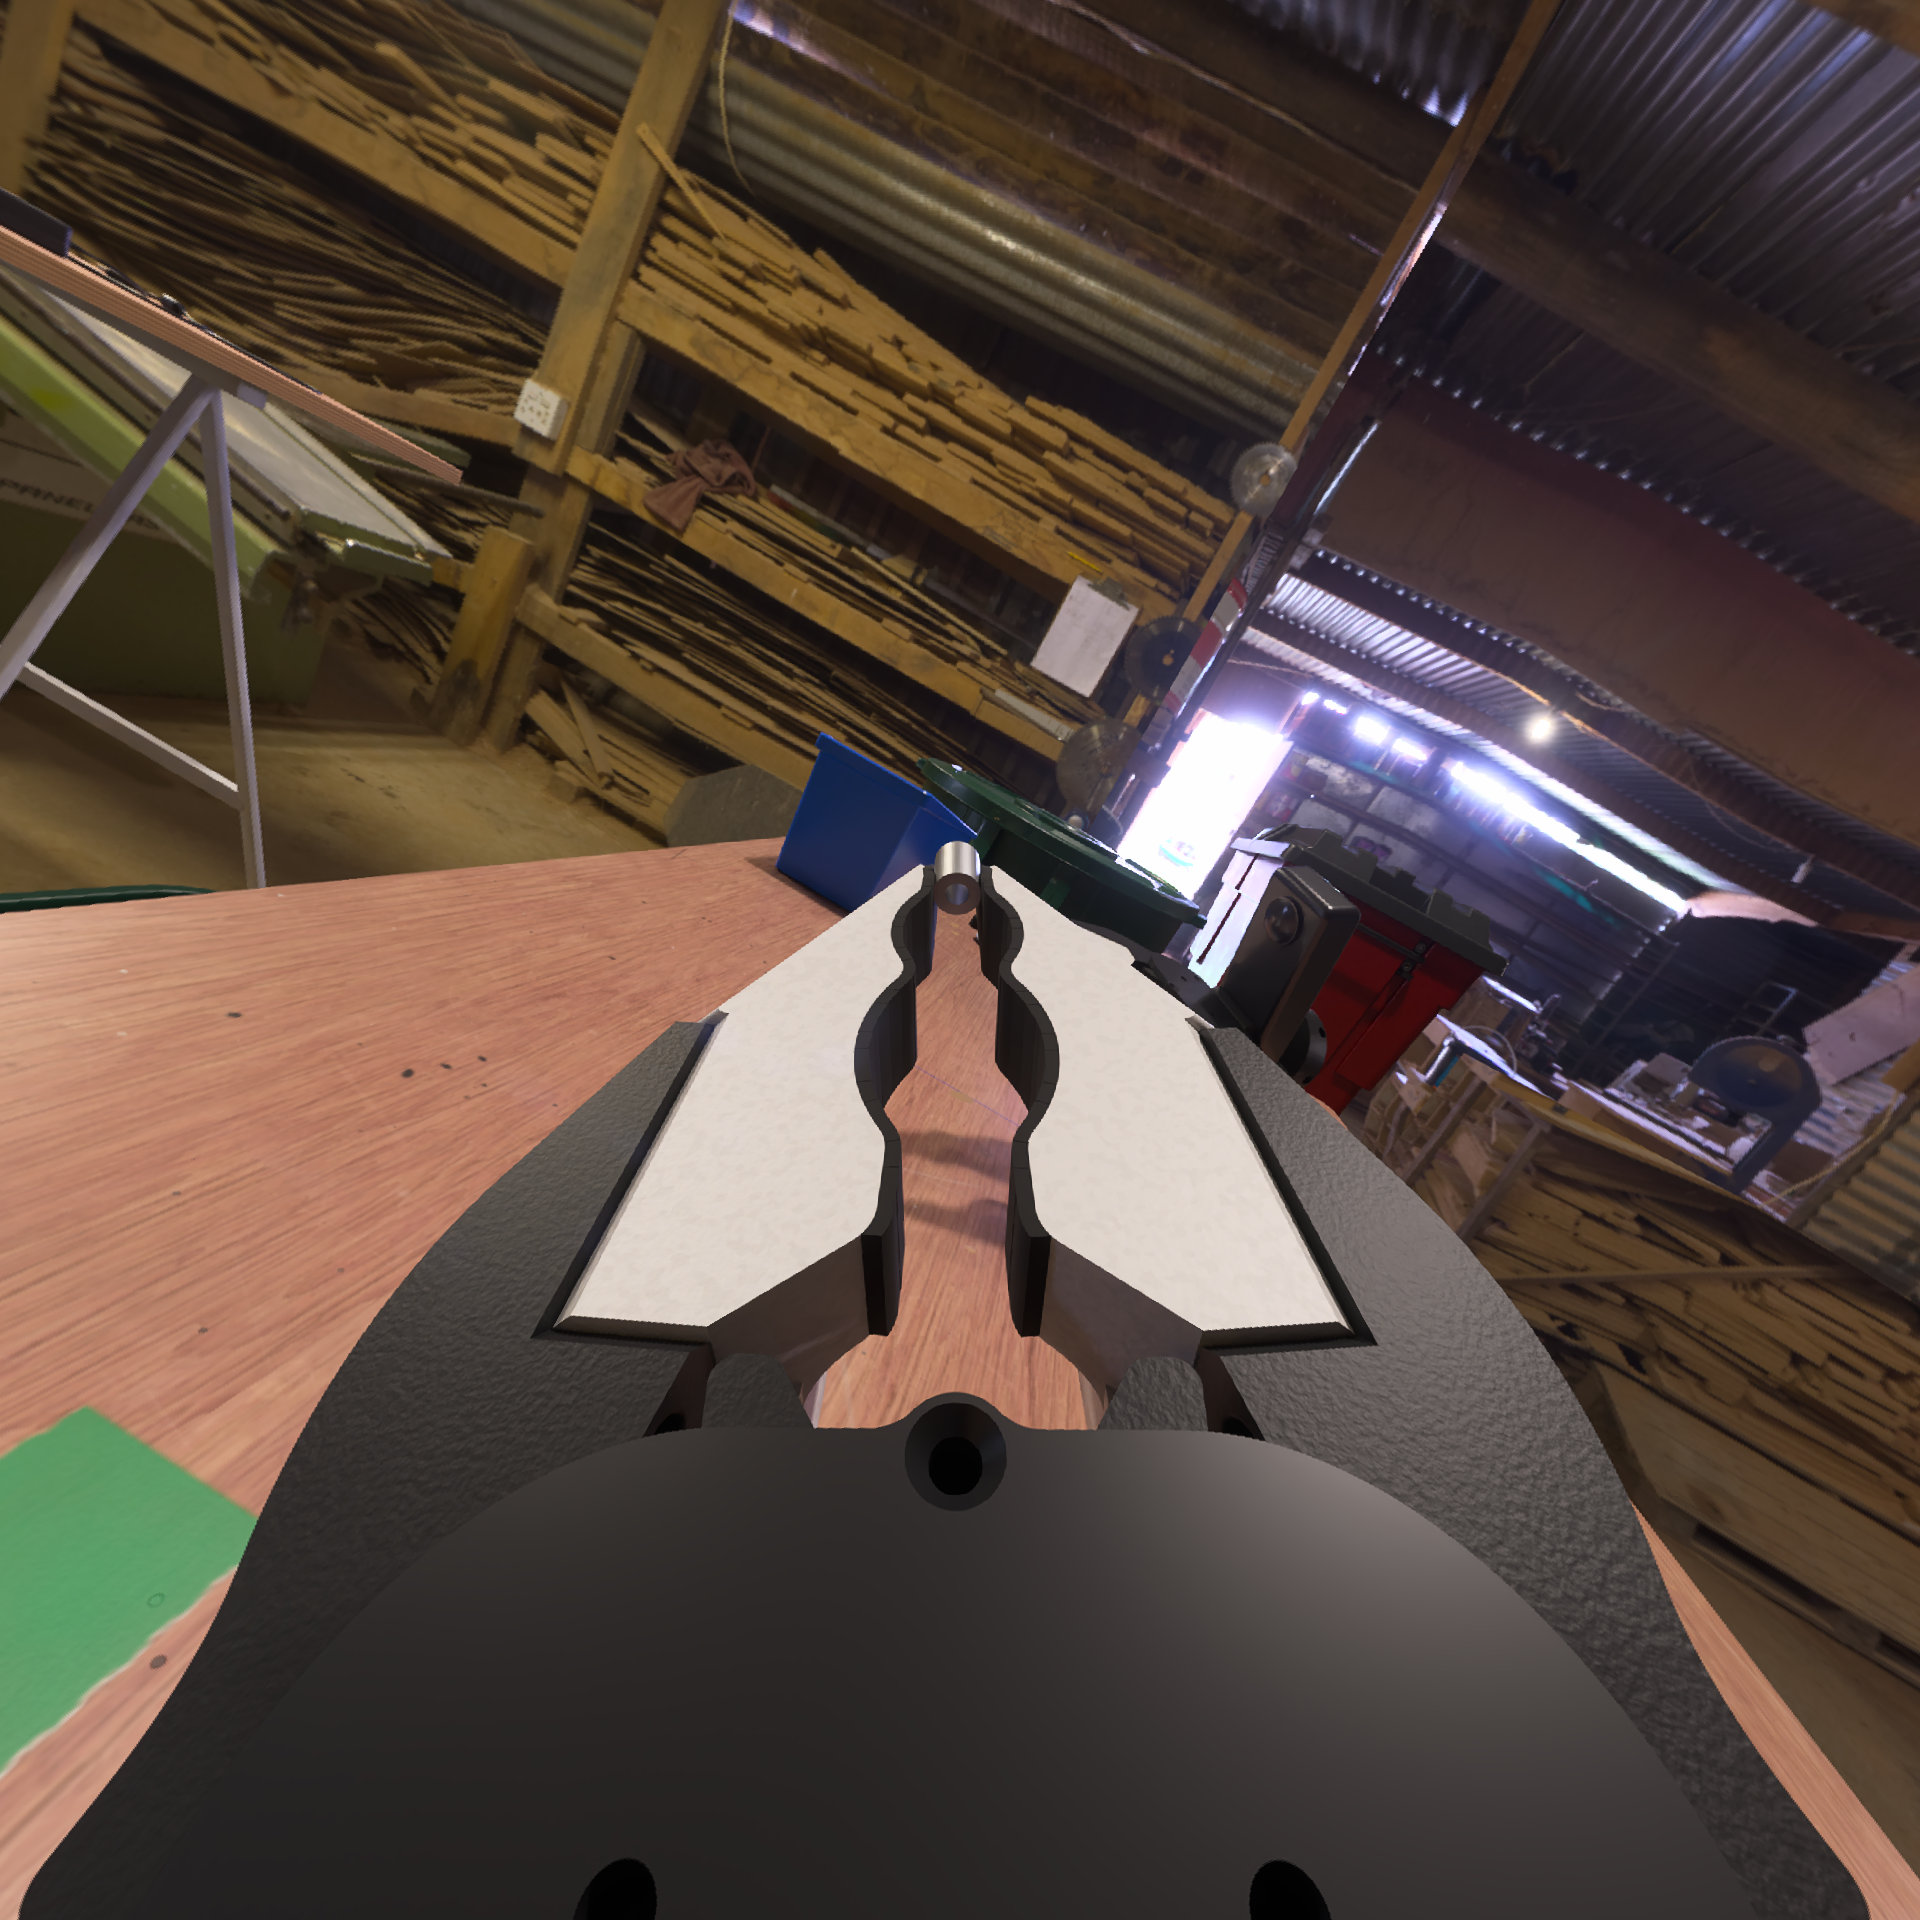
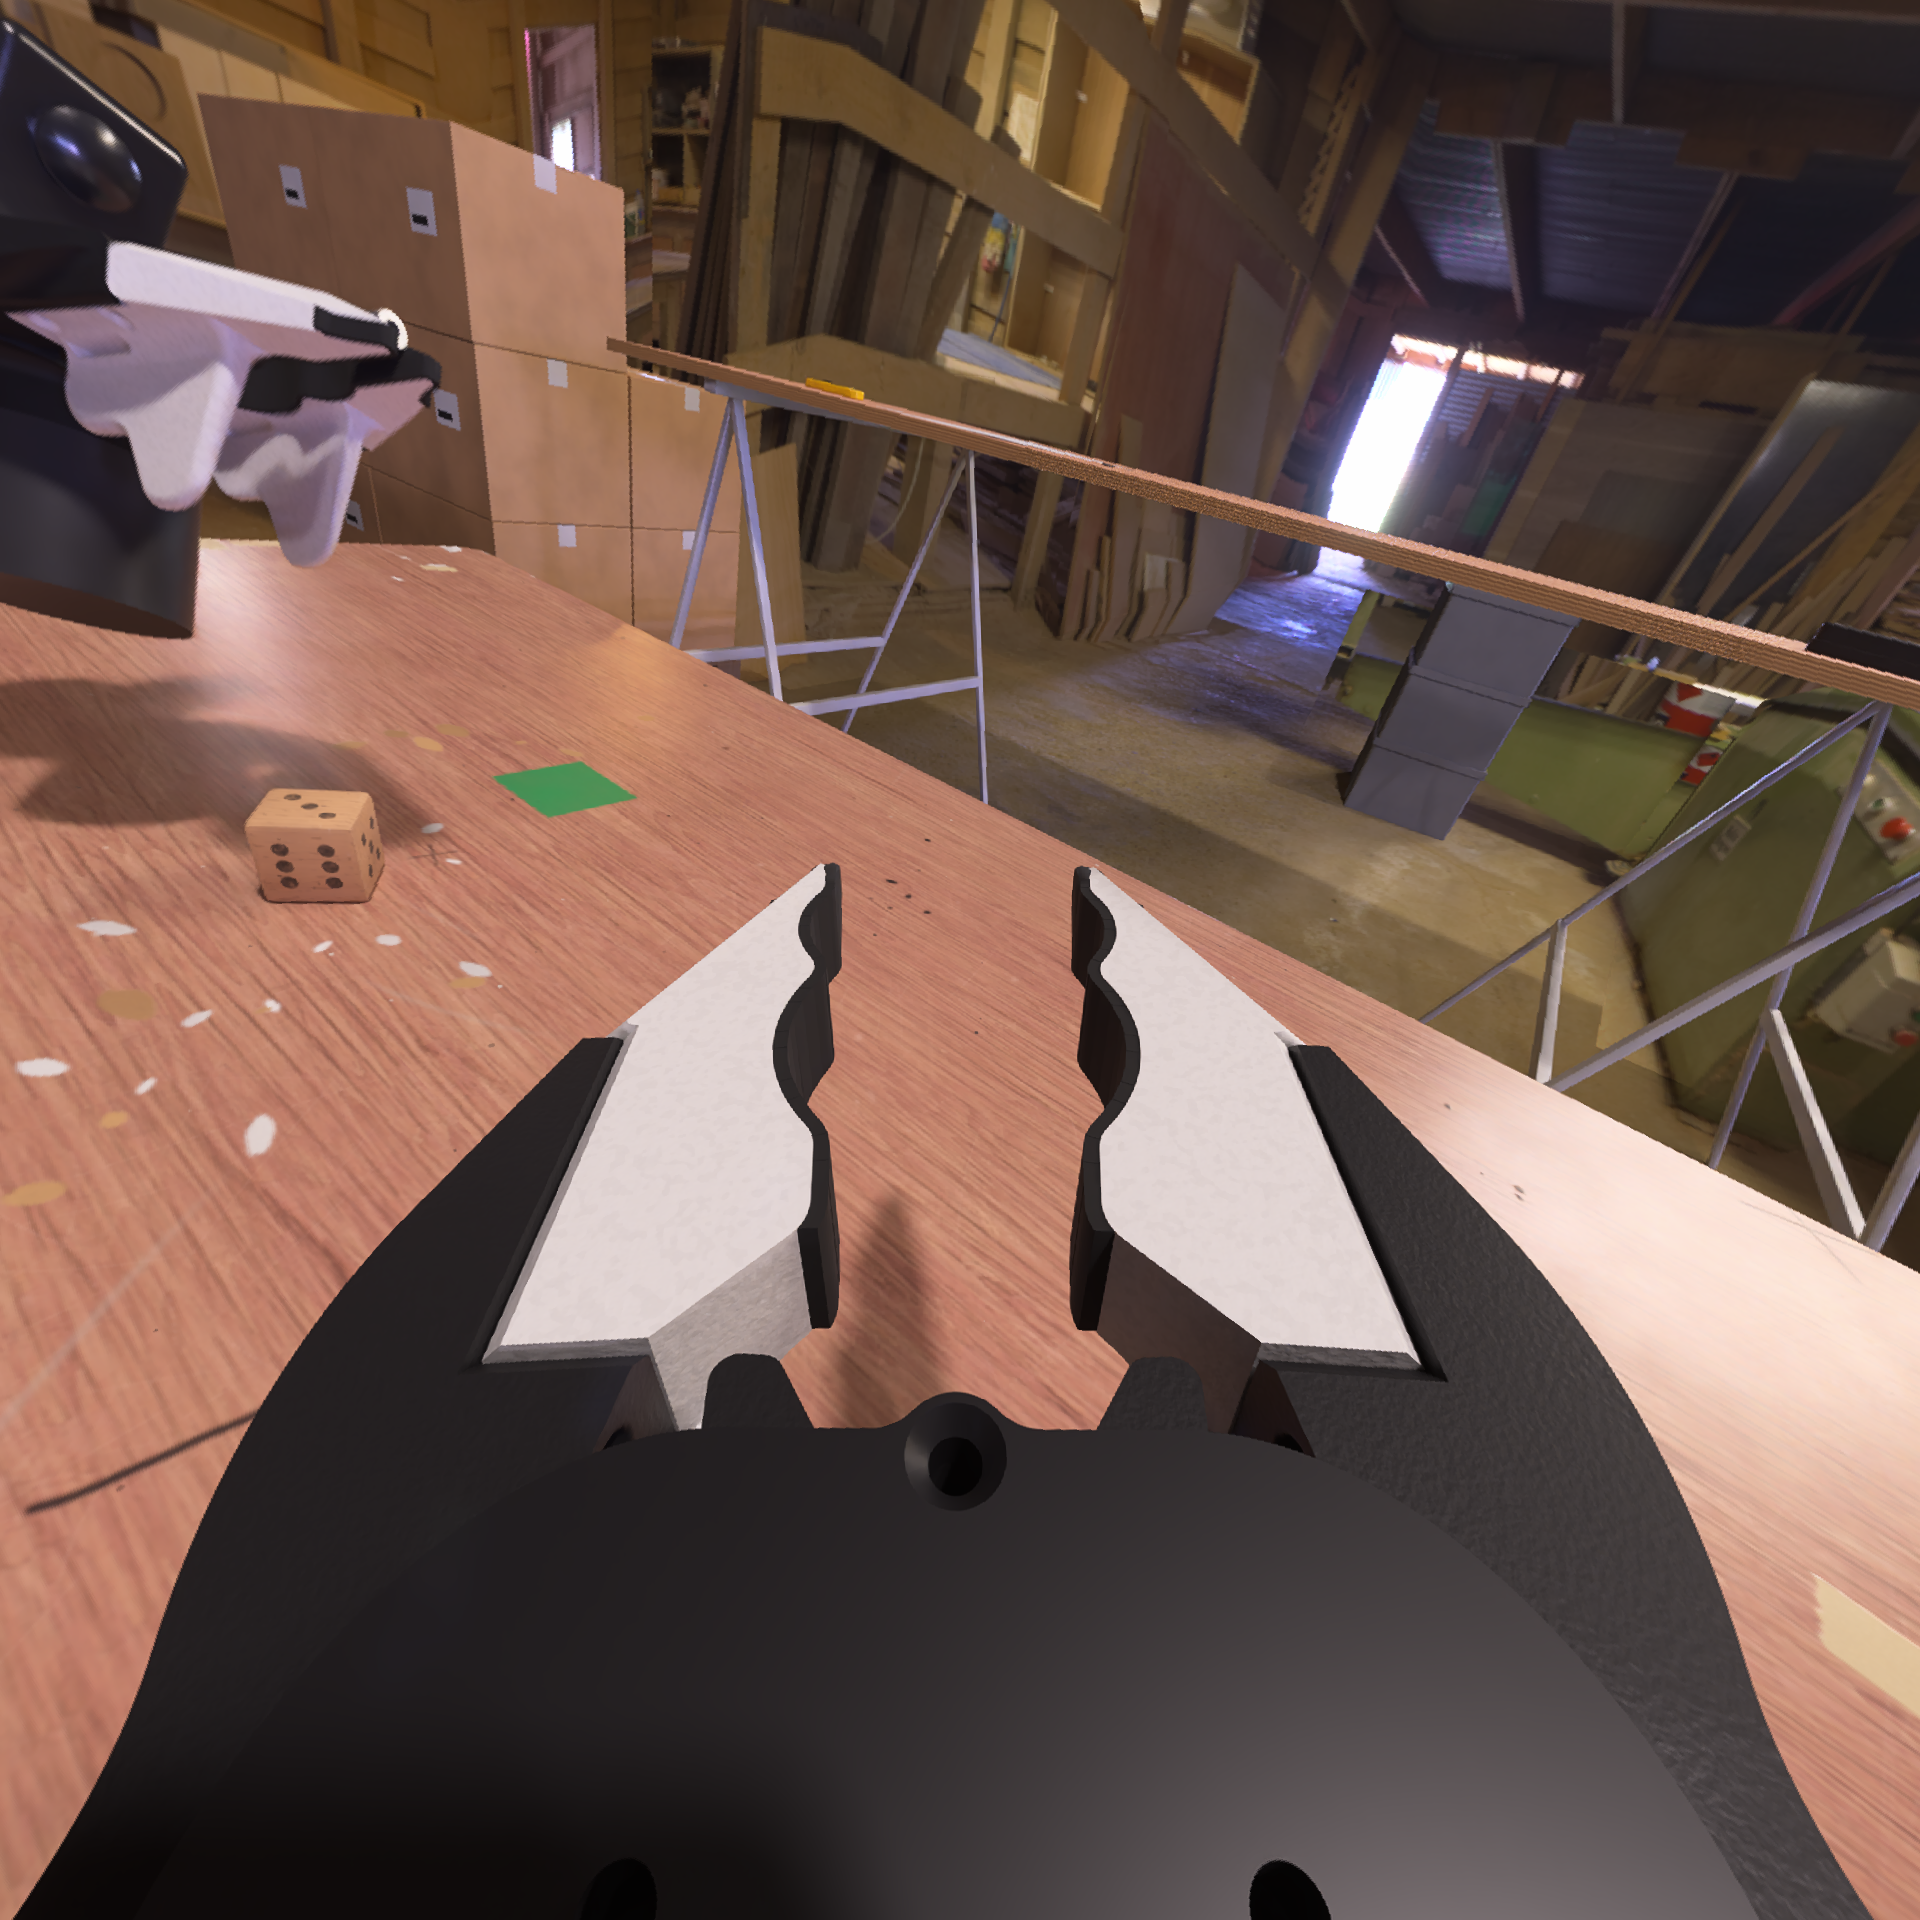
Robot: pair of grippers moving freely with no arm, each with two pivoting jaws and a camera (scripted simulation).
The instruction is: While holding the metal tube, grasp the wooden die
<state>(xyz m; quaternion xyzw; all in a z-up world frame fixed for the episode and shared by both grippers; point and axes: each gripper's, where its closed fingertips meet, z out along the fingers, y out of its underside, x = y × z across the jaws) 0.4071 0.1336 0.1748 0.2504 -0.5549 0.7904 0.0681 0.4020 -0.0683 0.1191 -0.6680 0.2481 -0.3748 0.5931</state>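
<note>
My left gripper (image 1: 956, 891) is shut on a small metal tube (image 1: 957, 875), pinched at the very fingertips and held above the wooden table (image 1: 312, 1091). In the right wrist view the left gripper (image 2: 400, 348) hangs at the upper left, with the tube's end (image 2: 393, 328) just showing at its tips. The wooden die (image 2: 314, 845) rests on the table, to the left of and beyond my right gripper (image 2: 954, 883). The right gripper is open and empty, low over the table, apart from the die.
A green patch (image 2: 564, 787) lies flat on the table beyond the die; it also shows in the left wrist view (image 1: 94, 1558). A blue bin (image 1: 868, 821) and a dark green object (image 1: 1049, 852) stand at the table's far edge. The table edge (image 2: 1351, 997) runs diagonally on the right.
</note>
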